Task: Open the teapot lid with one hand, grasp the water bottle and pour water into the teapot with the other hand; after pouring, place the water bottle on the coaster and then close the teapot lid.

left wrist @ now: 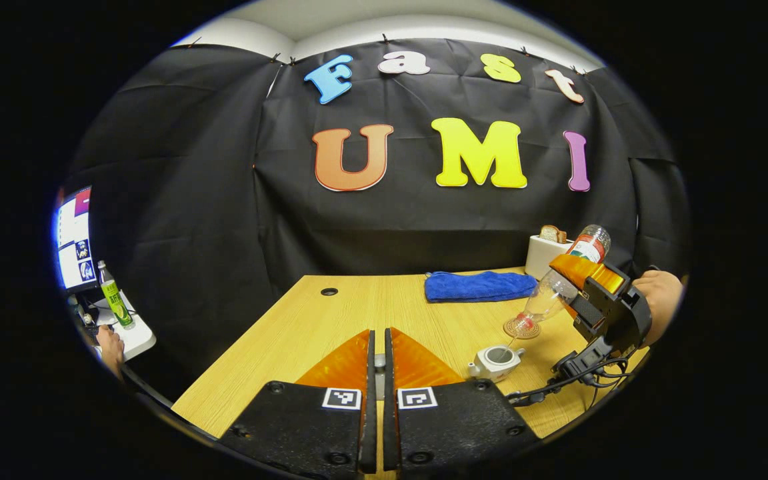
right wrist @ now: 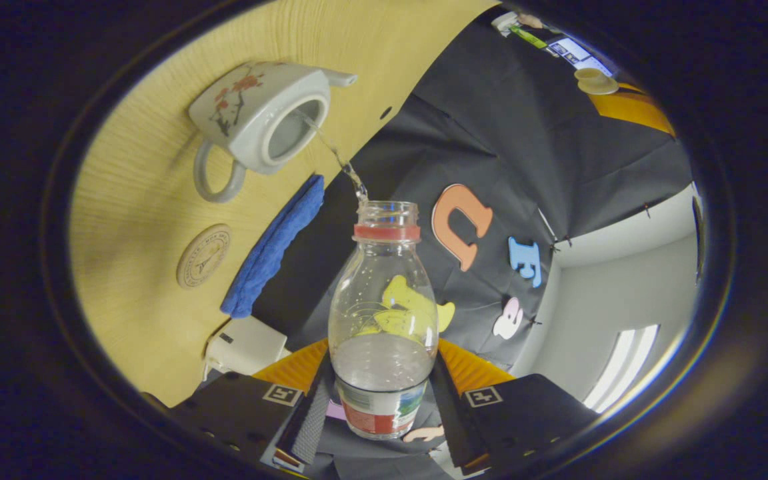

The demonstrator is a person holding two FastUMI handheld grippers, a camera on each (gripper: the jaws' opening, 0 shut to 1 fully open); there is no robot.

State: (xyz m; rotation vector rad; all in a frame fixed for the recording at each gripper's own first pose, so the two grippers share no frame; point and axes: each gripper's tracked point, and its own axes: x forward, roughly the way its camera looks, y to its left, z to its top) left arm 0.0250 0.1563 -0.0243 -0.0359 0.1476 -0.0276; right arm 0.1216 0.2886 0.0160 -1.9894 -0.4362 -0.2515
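A light wooden table [left wrist: 331,327] was seen, with a round cable hole near its back edge. On it a white teapot [left wrist: 496,361] stood open-topped, a round coaster [left wrist: 521,328] just behind it. A folded blue towel [left wrist: 479,286] lay near the back, a white toaster [left wrist: 545,255] beside it.

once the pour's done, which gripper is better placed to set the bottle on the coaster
Right. The right gripper already clamps the tilted water bottle, which is pouring into the open teapot, and the coaster lies next to that teapot. The left gripper is nearly closed, off to the side.
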